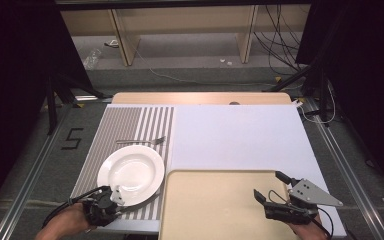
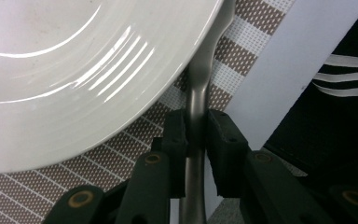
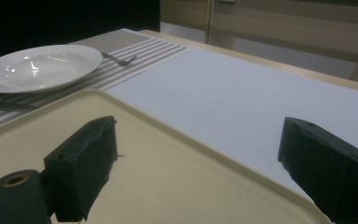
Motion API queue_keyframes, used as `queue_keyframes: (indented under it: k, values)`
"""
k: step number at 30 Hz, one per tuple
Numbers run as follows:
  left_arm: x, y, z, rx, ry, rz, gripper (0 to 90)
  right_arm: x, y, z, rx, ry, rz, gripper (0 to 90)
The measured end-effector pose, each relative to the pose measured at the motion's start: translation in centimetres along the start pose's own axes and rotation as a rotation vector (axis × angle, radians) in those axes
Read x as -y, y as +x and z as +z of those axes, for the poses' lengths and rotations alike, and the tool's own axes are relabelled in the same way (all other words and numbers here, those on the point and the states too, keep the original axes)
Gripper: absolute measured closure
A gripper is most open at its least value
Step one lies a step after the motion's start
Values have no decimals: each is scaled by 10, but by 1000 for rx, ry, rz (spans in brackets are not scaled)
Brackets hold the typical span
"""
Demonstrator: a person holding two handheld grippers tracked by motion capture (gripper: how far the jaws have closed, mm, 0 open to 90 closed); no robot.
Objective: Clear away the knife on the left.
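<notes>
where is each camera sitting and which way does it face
High view: above the near edge, facing forward and down; forearms and both grippers, left gripper and right gripper, over the beige plastic tray.
Left gripper view: on that gripper, facing down; jaws clamp a grey metal utensil handle.
Right gripper view: low over the tray, facing level; open jaws.
All share the round white plate.

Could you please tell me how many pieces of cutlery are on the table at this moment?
2: a fork on the striped mat beyond the plate, and a metal handle by the plate's near edge, clamped in the left gripper; its head is hidden.
</notes>
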State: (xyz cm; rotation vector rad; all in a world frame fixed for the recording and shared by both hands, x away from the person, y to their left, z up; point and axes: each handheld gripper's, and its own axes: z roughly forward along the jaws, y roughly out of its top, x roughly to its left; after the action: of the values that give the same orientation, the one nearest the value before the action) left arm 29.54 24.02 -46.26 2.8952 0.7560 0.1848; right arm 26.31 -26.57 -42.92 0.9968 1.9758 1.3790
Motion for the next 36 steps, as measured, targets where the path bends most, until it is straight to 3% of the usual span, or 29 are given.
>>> queue_keyframes:
  k: [3, 15, 19, 21, 26, 31, 33, 35, 36]
  values:
    - [-1, -4, 0, -20, 2, 31, 784, 0, 0, -1, 1, 11, -5, 125]
    - [1, -4, -1, -17, -13, 46, 793, 0, 0, 0, 1, 13, -1, 127]
    - [-1, -8, -5, 5, -34, 56, 793, 0, -1, 0, 0, 14, 1, 127]
    - [-1, -12, -10, -14, -39, 68, 794, 0, -1, 0, 0, 11, -2, 127]
    - [-1, -18, -16, 1, -53, 78, 794, 0, -1, 0, 2, 6, 4, 127]
    - [-4, -23, -24, 26, -118, 70, 793, 0, -1, 0, 0, 9, -1, 127]
    - [-9, -24, -29, 45, -185, 30, 793, 0, -1, 0, -1, 6, 2, 128]
    - [-11, -25, -31, 54, -204, 31, 793, 0, -1, 0, -2, 8, 4, 128]
    - [-15, -26, -34, 76, -239, 20, 793, 0, -1, 0, -2, 7, 2, 128]
